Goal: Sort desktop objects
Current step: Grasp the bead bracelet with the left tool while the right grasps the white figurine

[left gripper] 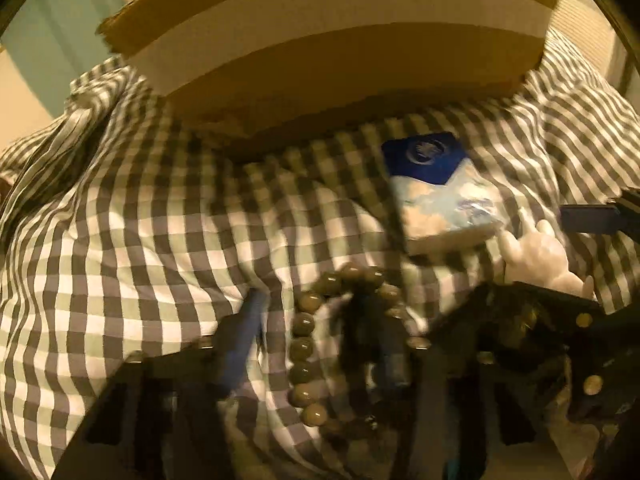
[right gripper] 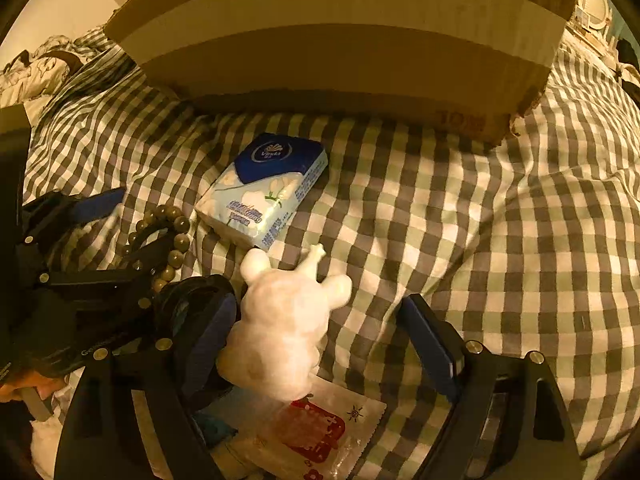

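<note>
While the checked cloth [right gripper: 460, 216] is being spread under everything, its widest bare stretch is being left ahead and to the right of the right gripper [right gripper: 316, 344], running out to the frame edge. Straight ahead of both grippers, the way is being closed off by the long side wall of a cardboard box [right gripper: 344, 48], banded with pale tape; red printing near its lower right corner is being blurred beyond reading.

Between the box and the grippers, a tissue pack [right gripper: 262, 190] is being laid flat, its long axis running diagonally, with the dark blue end turned toward the box and the right. "Vinda" is being shown in the blue oval; the smaller blue lettering cannot be read.

A white figurine [right gripper: 286, 320] is being framed between the right gripper's widely parted fingers, close against the left finger [right gripper: 212, 340], its ears pointing away toward the tissue pack. Touch cannot be told, and nothing is being clamped.

Under the figurine, a clear packet [right gripper: 320, 428] with a red printed mark is being partly covered.

A bead bracelet [left gripper: 316, 344] is being looped around one finger of the left gripper [left gripper: 312, 340], whose fingers are being held apart.
</note>
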### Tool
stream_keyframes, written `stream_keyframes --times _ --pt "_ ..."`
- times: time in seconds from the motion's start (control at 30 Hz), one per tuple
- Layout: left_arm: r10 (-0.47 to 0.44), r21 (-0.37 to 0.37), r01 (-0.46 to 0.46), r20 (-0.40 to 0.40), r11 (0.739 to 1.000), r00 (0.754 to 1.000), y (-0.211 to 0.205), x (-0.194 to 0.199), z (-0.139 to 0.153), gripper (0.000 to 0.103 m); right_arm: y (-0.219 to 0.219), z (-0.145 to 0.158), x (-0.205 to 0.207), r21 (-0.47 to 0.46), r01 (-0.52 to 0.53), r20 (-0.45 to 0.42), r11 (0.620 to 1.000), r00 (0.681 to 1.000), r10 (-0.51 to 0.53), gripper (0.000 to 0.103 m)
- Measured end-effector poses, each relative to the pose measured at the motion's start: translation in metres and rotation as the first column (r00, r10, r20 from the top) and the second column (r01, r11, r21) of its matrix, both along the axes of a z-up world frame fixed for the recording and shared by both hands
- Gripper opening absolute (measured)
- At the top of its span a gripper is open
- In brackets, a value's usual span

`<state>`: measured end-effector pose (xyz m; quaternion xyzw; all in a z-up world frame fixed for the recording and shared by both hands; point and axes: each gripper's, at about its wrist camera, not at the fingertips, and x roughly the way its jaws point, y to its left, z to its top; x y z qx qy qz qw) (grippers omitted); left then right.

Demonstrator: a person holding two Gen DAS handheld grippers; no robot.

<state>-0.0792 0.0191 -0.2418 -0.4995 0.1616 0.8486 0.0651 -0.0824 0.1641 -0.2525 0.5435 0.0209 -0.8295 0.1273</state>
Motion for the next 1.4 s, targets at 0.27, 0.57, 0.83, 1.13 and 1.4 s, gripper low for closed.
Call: stream_keyframes --times 0.27,0.57,0.83,1.13,1.4 --pt "0.009 0.076 -0.005 -0.046 0.997 0.999 -0.011 0.01 0.022 0.016 0.0 0.011 0.008 -0.04 -0.005 -0.027 0.999 1.0 0.004 0.056" --pt "0.027 0.201 0.0 -0.132 0.98 0.991 -0.037 0.027 0.06 0.003 0.008 0.037 0.02 -0.058 0.008 -0.113 0.998 0.994 -0.015 0.055" --pt "0.014 0.259 0.042 -0.209 0.965 0.978 -0.04 0.032 0.086 0.003 0.029 0.066 0.028 -0.096 0.041 -0.217 0.995 0.974 -0.061 0.054" --pt "0.048 0.318 0.058 -0.314 0.946 0.948 -0.033 0.041 0.124 0.003 0.019 0.109 0.035 -0.145 0.046 -0.353 0.988 0.931 -0.095 0.054" --pt "0.074 0.358 0.102 -0.446 0.928 0.892 -0.038 0.06 0.173 0.003 0.013 0.158 0.053 -0.166 0.038 -0.495 0.985 0.861 -0.117 0.055"
